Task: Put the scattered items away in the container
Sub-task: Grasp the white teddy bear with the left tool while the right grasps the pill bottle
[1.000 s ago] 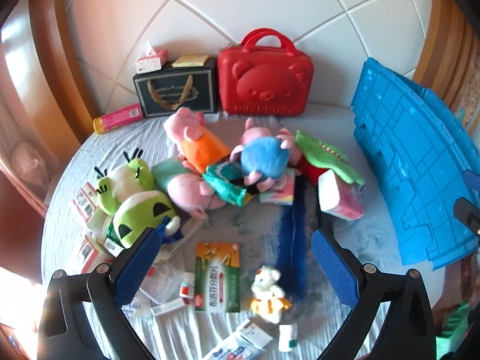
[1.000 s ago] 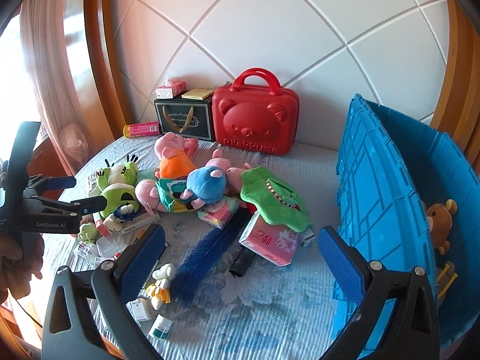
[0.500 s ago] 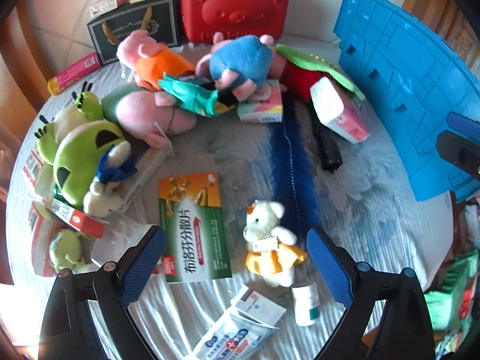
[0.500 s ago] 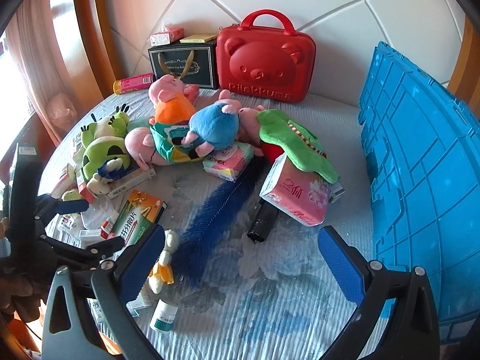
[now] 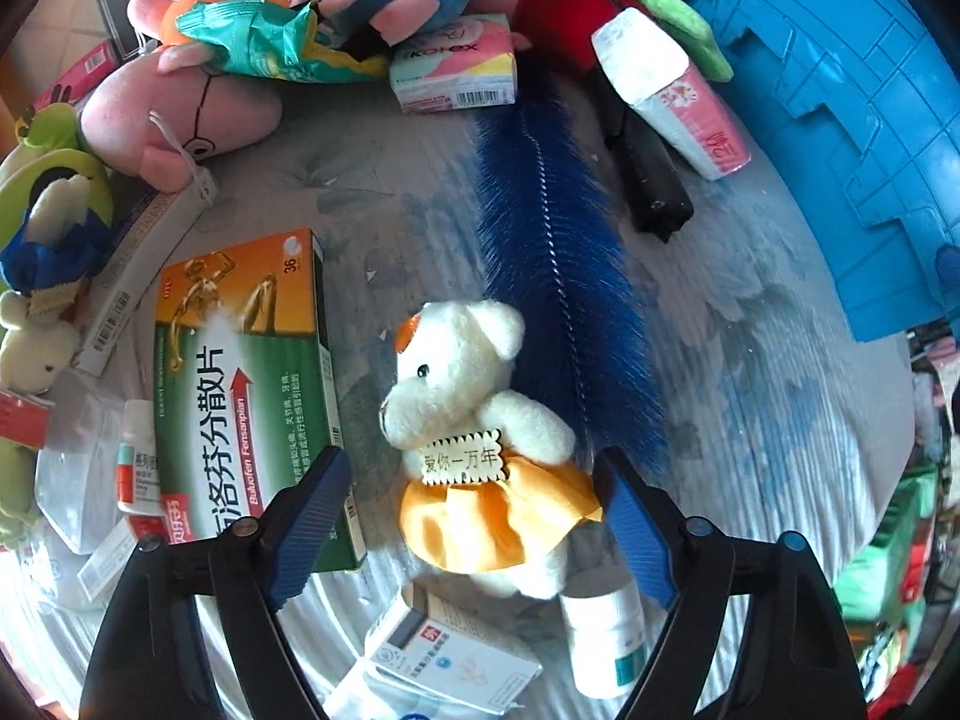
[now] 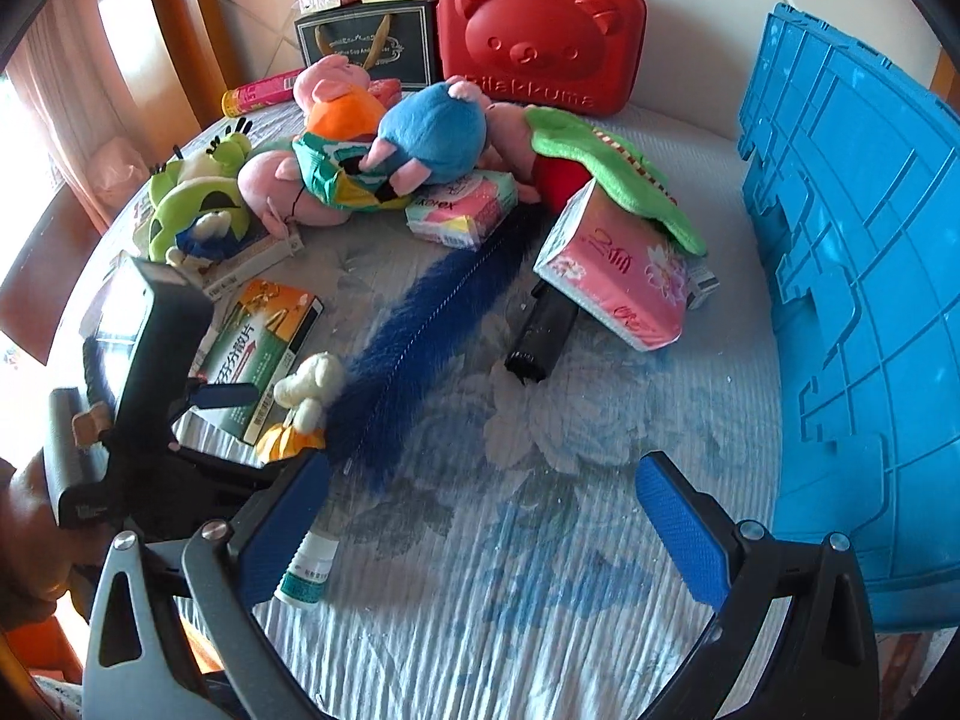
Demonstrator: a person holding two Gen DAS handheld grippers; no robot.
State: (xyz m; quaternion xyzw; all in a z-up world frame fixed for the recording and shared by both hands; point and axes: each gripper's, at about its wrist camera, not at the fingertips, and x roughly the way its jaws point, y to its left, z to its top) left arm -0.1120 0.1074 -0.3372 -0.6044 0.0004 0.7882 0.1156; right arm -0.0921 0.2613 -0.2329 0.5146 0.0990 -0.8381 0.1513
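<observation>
- Left wrist view: the left tool (image 5: 474, 483) points steeply down at a small white teddy bear (image 5: 480, 420) in an orange skirt, lying on the quilted bed cover (image 5: 780, 420). The bear's skirt and lower body sit between the two blue pads; its head points up the picture, away from the tool, so its long axis runs along the tool's line, not across it. The jaws have just been closing, yet a gap shows on each side of the bear and the pads do not press it. A green medicine box (image 5: 240, 396) lies just beside the left pad, a blue feather brush (image 5: 558, 252) passes behind the bear, and a white bottle (image 5: 603, 636) lies just below it by the right pad.
- Right wrist view: the right tool (image 6: 480, 522) hangs with its jaws spread wide over bare cover, nothing between them. The left tool (image 6: 240, 420) sits at lower left, at the teddy bear (image 6: 306, 396), with the person's hand (image 6: 30, 540) behind it. The blue container (image 6: 852, 276), the place for the scattered items, stands at the right edge of the bed, on the far side of the right tool from the bear. The left tool is judged far nearer the bear; the right is nearer the container.
</observation>
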